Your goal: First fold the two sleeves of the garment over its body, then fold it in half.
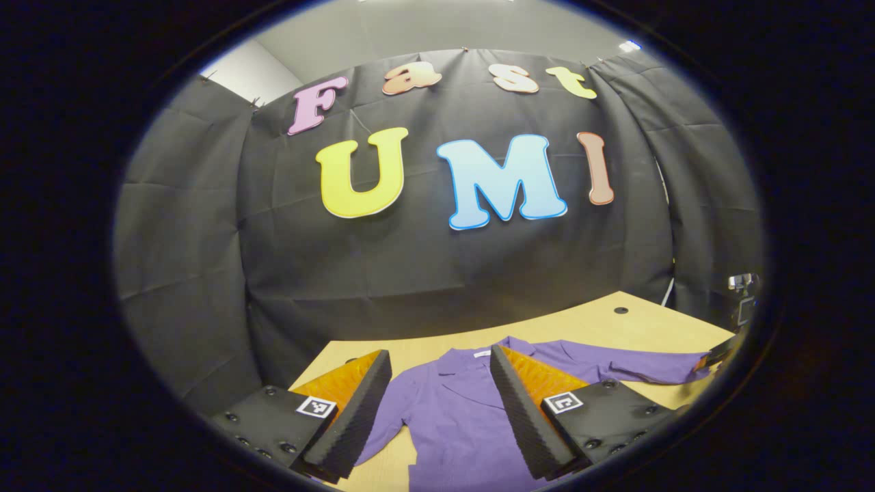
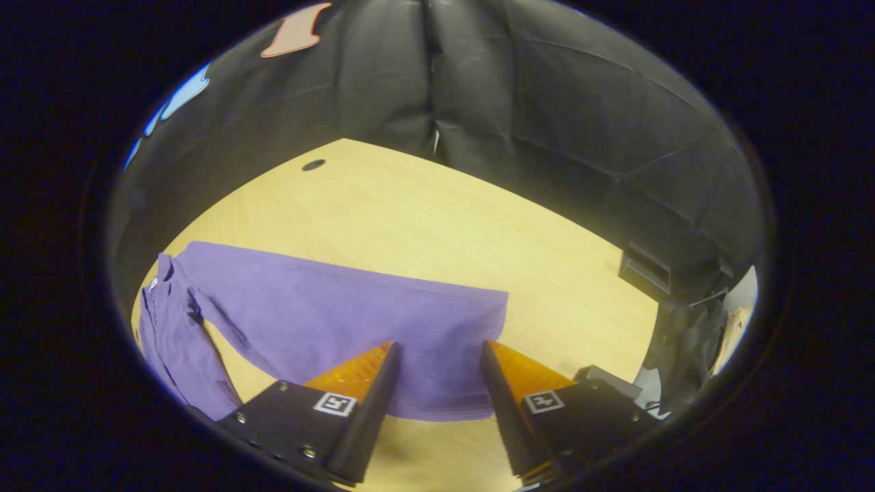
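A purple garment (image 1: 451,417) lies flat on the wooden table (image 1: 601,328), collar toward the wall. My left gripper (image 1: 439,355) hovers open over its collar and chest, with cloth showing between the fingers. One sleeve (image 1: 636,369) stretches out to the right, and a dark gripper tip (image 1: 718,352) shows at its end. In the right gripper view that sleeve (image 2: 342,307) lies spread across the table, the garment's body (image 2: 178,342) off to the left. My right gripper (image 2: 439,348) stands open just above the sleeve's cuff end, its fingers straddling the cloth without pinching it.
The table (image 2: 424,212) has a small round cable hole (image 2: 314,165) near the back. A dark box (image 2: 646,270) sits at the table's right edge, with black gear (image 2: 683,355) below it. Black cloth walls close in behind. A small device (image 1: 744,281) stands far right.
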### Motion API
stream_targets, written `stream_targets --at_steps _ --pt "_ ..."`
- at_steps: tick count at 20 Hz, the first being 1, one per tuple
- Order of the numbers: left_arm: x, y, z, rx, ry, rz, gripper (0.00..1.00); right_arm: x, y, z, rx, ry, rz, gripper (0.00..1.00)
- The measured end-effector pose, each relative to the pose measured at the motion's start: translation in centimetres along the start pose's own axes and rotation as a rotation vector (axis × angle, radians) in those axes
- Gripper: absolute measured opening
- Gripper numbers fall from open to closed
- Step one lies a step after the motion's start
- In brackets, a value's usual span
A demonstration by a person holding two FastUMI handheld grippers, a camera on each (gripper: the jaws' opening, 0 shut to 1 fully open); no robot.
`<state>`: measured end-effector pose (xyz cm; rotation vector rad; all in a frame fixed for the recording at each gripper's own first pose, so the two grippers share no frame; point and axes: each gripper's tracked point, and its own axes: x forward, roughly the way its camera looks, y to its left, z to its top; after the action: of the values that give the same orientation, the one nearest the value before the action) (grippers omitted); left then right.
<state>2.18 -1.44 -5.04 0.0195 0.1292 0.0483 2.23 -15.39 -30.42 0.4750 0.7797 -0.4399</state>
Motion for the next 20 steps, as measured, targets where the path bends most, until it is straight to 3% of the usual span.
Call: stream_targets --at_steps 1,2,3,4,7,13,14,15,20 --pt "0.1 0.1 -0.1 -0.003 0.003 0.001 0.97 0.1 0.3 0.0 -0.009 0.000 0.016 0.64" --pt "0.0 0.3 -0.3 -0.005 0.005 0.003 0.97 0.0 0.5 0.0 -0.018 -0.003 0.028 0.47" --pt "0.0 0.5 -0.6 -0.008 0.007 0.007 0.97 0.1 0.7 0.0 -0.019 0.000 0.037 0.39" --pt "-0.1 0.8 -0.7 -0.011 0.010 0.011 0.97 0.1 0.9 0.1 -0.014 -0.003 0.042 0.21" --pt "0.0 1.5 -1.0 -0.018 0.012 0.023 0.97 0.1 1.1 0.1 -0.026 -0.008 0.034 0.04" --pt "-0.1 2.3 -1.4 -0.029 0.008 0.023 0.97 -1.3 1.3 1.5 -0.047 -0.057 0.030 0.00" --pt "0.0 2.4 -1.7 -0.033 0.008 0.021 0.97 -1.9 1.5 2.1 -0.050 -0.074 0.034 0.04" --pt "0.0 2.5 -1.8 -0.037 0.009 0.019 0.97 -2.7 1.7 2.8 -0.052 -0.095 0.039 0.00" --pt "0.4 3.2 -3.4 -0.059 0.010 0.002 0.97 -7.7 5.0 7.7 -0.033 -0.219 0.103 0.00"
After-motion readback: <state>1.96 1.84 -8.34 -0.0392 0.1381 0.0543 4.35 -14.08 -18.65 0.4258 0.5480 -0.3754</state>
